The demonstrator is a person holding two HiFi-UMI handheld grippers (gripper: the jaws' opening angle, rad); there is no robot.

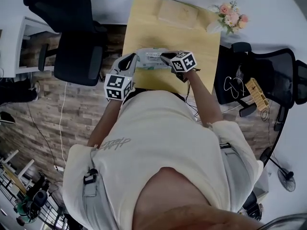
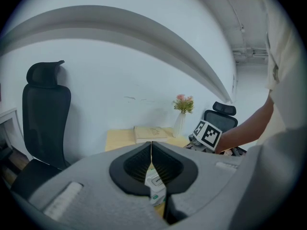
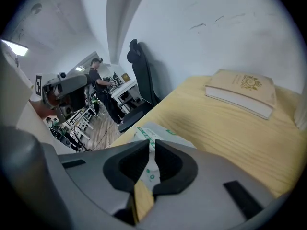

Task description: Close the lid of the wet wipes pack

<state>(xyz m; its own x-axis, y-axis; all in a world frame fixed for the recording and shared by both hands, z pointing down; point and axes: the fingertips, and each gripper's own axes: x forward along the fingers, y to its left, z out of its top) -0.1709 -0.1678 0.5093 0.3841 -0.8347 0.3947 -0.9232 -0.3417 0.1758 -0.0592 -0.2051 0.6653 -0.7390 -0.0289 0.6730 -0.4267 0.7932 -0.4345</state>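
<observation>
Where table (image 1: 144,30) meets wall (image 2: 120,109) lie book (image 1: 178,12), flowers (image 1: 231,14) — wipes pack (image 1: 153,58) nearer.

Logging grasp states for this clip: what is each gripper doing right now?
Left gripper: shut, nothing visibly clamped; wet wipes pack lies beneath it.
Right gripper: shut, above the same pack, nothing visibly clamped.

Looking down from above, both grippers crowd over the wet wipes pack (image 1: 152,57), so its lid is covered and I can't say whether it is up or down. The left gripper (image 1: 135,61) hides the pack's left end and the right gripper (image 1: 166,57) hides its right end. In the right gripper view the jaws stand a sliver apart at the pack. I can't tell whether they pinch its edge or only hang above it. The print on the pack is too small to read. Beyond the pack, a vase (image 3: 302,113) is cut off by the frame. The person's shirt (image 1: 158,128) hides the edge of the table (image 1: 144,30) nearest the pack.
</observation>
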